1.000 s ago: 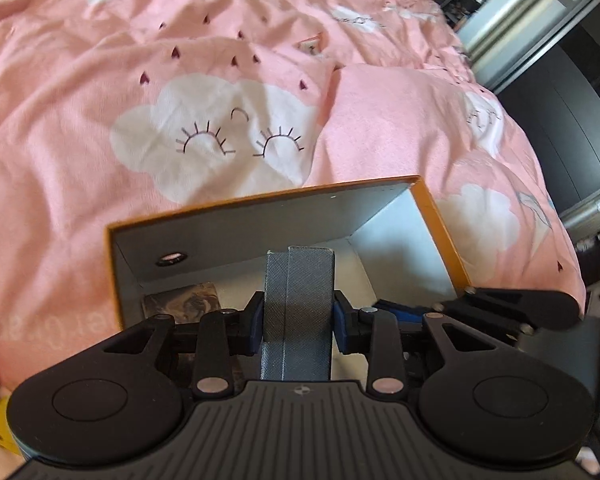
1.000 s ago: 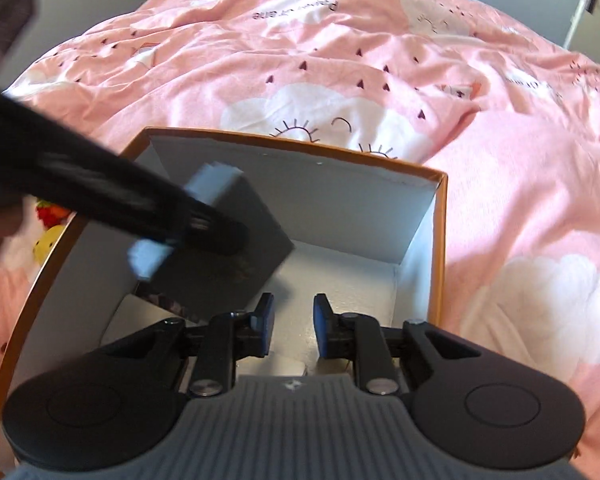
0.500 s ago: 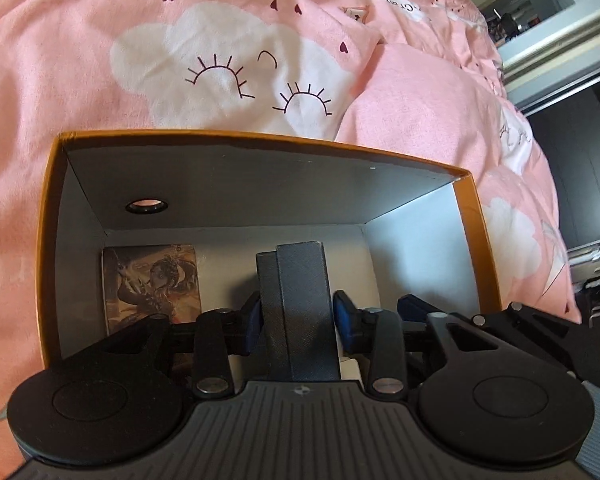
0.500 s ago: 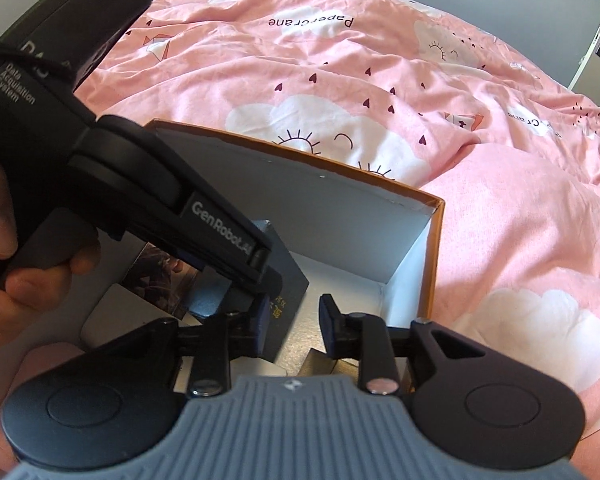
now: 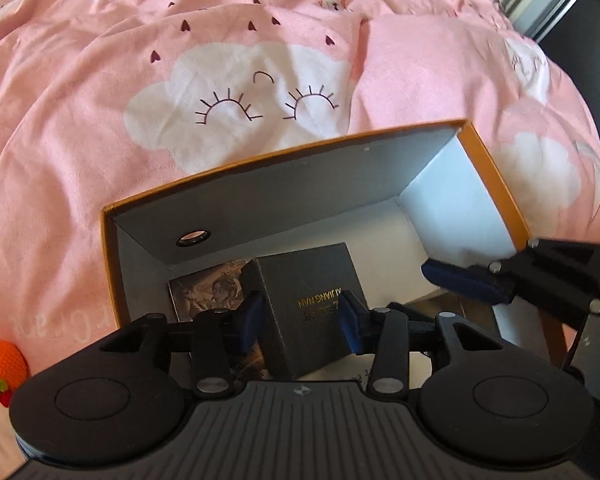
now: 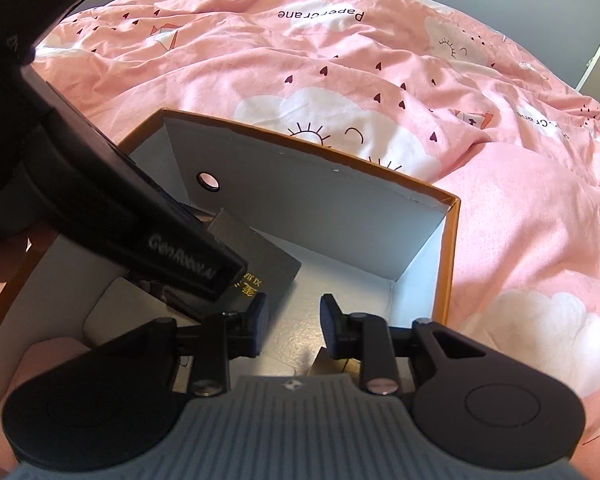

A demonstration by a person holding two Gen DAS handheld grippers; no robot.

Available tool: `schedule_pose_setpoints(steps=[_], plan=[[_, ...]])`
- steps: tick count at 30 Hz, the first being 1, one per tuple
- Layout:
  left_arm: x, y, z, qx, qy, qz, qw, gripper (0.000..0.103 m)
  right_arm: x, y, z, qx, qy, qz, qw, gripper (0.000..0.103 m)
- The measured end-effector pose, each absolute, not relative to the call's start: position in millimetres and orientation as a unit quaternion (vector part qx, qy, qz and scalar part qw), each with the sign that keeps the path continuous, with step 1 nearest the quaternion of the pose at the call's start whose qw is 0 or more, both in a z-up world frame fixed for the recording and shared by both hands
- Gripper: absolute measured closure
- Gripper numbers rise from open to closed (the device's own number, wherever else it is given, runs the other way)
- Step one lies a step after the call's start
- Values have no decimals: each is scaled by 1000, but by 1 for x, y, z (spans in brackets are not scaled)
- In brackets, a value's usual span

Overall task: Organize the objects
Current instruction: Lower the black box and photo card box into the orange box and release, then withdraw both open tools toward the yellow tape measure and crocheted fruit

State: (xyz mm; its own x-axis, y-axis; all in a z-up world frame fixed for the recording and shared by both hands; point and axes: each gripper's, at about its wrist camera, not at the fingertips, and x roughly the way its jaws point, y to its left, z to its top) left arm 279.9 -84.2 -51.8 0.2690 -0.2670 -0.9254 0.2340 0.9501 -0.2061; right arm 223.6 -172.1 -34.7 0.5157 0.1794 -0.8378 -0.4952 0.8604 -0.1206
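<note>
An orange cardboard box [image 5: 284,152] with white inner walls lies open on the pink duvet. A dark grey box with gold lettering [image 5: 312,300] rests tilted inside it, wide face up. My left gripper [image 5: 300,320] hangs over it. Its jaws are closing, its blue pads stand at the grey box's two sides, and no press on it shows. In the right wrist view the same grey box [image 6: 268,264] pokes out from under the left gripper's black body [image 6: 120,208]. My right gripper [image 6: 292,316] is open inside the orange box [image 6: 452,248], nothing between its fingers.
A picture card [image 5: 212,288] lies flat on the box floor, left of the grey box. A white flat item [image 6: 116,304] sits near the left wall. An orange knitted toy [image 5: 4,364] lies on the duvet [image 5: 260,80]. A hand [image 6: 4,256] holds the left gripper.
The grey box, first pinched on edge in the left jaws, now lies with its lettered face up. The left jaws widened. The right jaws opened a little.
</note>
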Motion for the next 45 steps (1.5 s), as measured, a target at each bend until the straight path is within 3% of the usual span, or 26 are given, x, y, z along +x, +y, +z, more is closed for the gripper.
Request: schedule_pose_setpoints(steps=[7,14,20,27,38,45], plan=[[287,-82,-68,-38,601,-168,780,64,222,-170,-41,-195,457,213,841,73],[277,-73,-47,-48,566,-192,800,65,227,-169,-44,-208,466,220,831,73],[261,-50,-7,-46,503,-173,845,65,238,-158,-47,-276,470,202,814,88],[235,-17,7,-72,478,-125,866,65,247,-150,-68,-352,484,194,778,92],[197,21,-8,-83,483,-54,870,65,238,-147,-70,-351,481,203,777,93],[171,18,-14,-44,476,-35,878,65,210,-152,-33,-307,433,174,829,92]])
